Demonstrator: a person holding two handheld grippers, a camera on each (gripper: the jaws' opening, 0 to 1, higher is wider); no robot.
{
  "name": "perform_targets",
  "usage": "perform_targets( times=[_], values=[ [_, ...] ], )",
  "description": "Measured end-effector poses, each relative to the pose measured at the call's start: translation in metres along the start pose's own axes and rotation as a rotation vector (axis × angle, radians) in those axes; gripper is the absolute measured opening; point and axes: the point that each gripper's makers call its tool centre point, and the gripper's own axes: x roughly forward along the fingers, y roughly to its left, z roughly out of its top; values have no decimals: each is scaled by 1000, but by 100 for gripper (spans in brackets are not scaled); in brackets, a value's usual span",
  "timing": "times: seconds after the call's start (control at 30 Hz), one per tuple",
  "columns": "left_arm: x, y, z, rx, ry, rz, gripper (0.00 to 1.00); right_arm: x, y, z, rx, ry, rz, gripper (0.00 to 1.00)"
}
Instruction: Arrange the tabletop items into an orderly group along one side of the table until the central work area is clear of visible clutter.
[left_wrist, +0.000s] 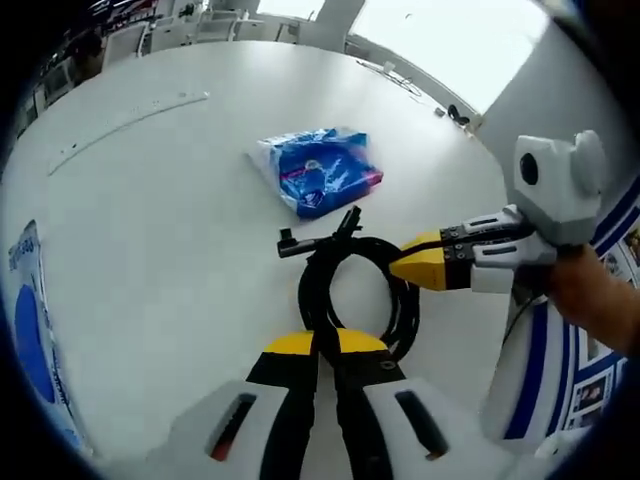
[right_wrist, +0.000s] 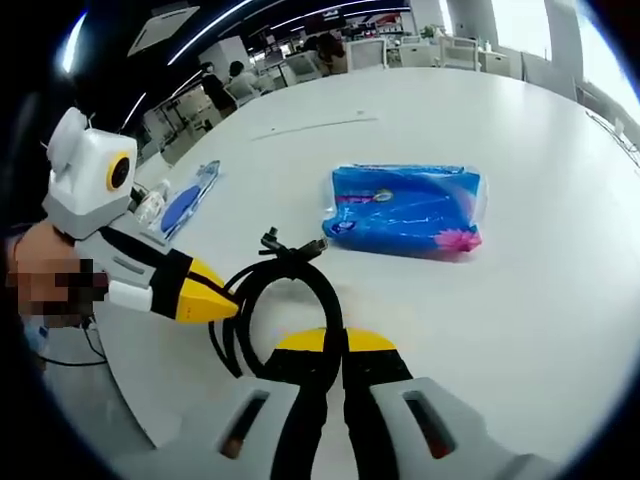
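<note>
On the white desk (left_wrist: 150, 230) lies a coiled black cable (left_wrist: 355, 290), and both hand-held grippers have hold of it. In the left gripper view, the left hand-held gripper (left_wrist: 325, 345) rises from the bottom with its yellow-tipped jaws drawn together on the near side of the coil, the cable pinched between them. The right hand-held gripper (left_wrist: 415, 265) comes in from the right, its yellow tips closed and touching the far right side of the same coil; a hand (left_wrist: 590, 295) grips its body. The cable's plug ends (left_wrist: 320, 238) stick out at the top of the coil, pointing toward a blue packet (left_wrist: 320, 170) that lies just beyond, apart from the cable, nearer the middle of the desk. A blue-and-white flat item (left_wrist: 30, 340) sits at the desk's left edge in this view. In the right gripper view, the right hand-held gripper (right_wrist: 335, 345) has its jaws shut on the cable (right_wrist: 285, 290) at the near side of the loop, while the left hand-held gripper (right_wrist: 205, 300) reaches in from the left with its tips closed against the loop's other side. The blue packet (right_wrist: 405, 210) lies past the cable, well inside the desk (right_wrist: 540, 300). A blue flat item (right_wrist: 185, 205) rests near the desk's left edge, with what may be a clear bottle (right_wrist: 152, 205) just beside it. Chairs and people (right_wrist: 225, 85) show far behind the desk.
</note>
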Motion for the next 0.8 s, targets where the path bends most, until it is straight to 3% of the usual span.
perform_targets(
  times=[0.8],
  values=[
    [4,8,1,-39,-18,-9,6,9,-4,5,20,-1,3,4]
  ],
)
